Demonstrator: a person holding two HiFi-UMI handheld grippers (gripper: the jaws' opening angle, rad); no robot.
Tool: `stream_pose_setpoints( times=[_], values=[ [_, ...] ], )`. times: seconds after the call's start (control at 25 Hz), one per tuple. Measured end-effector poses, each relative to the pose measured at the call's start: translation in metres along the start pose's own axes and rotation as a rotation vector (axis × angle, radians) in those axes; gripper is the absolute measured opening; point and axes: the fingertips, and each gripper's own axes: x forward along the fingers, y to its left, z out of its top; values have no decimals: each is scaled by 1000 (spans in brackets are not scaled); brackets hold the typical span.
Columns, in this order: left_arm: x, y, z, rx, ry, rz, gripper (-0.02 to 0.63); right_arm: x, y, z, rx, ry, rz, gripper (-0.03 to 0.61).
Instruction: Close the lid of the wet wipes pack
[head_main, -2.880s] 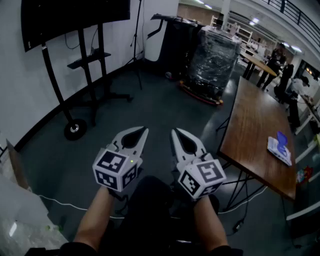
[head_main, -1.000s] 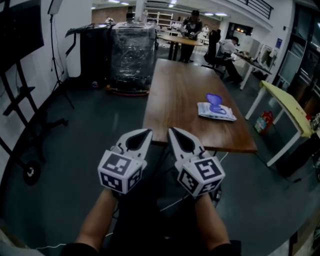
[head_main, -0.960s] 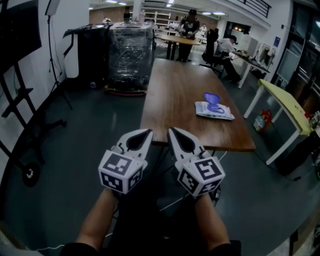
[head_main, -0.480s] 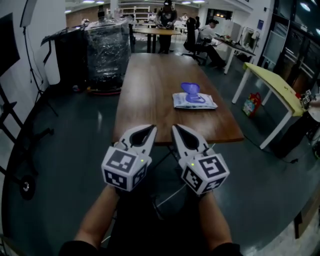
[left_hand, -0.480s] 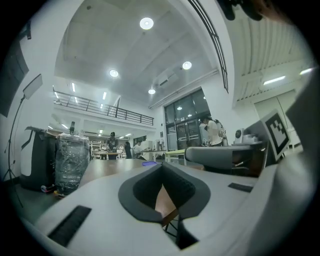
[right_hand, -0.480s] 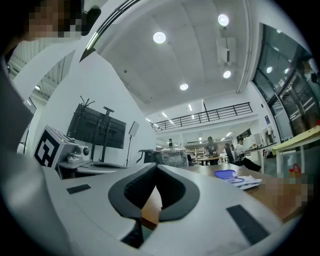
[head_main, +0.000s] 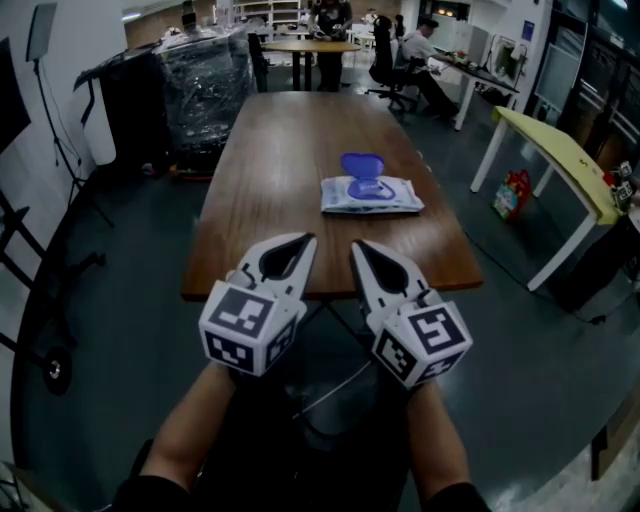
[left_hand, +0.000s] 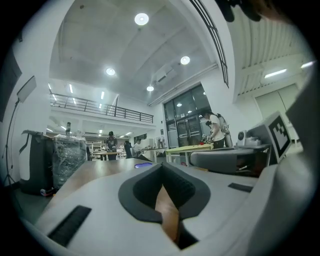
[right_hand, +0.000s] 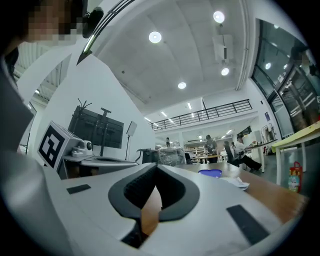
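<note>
While my left tongs (head_main: 303, 240) and right tongs (head_main: 358, 246) sit closed, empty | wet wipes pack (head_main: 372, 196) well ahead, lid (head_main: 362, 165) seemingly upright | risk: shoving lid slides pack across table (head_main: 262, 170).

1 wipes pack (head_main: 372, 194), 2 grippers (head_main: 308, 240) (head_main: 357, 246), 1 yellow table (head_main: 560, 160)

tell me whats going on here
A person holds the left gripper and the right gripper side by side, both shut and empty, just short of the near edge of a wooden table. A wet wipes pack lies on the table with its purple lid flipped open. Neither gripper touches the pack, so the lid is not yet closed.
</note>
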Motion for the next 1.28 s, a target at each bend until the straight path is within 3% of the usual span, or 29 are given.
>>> stream_pose_setpoints(
  times=[0.44,1.0,1.28],
  values=[
    [78,4,-8,-13,73,57,5,35,-72,-2,-7,54,101,8],
    [116,0,5,-32,66,93,5,40,-109,12,-50,83,122,8],
    [135,4,7,-20,98,102,5,48,-130,17,-81,98,190,8]
  ],
)
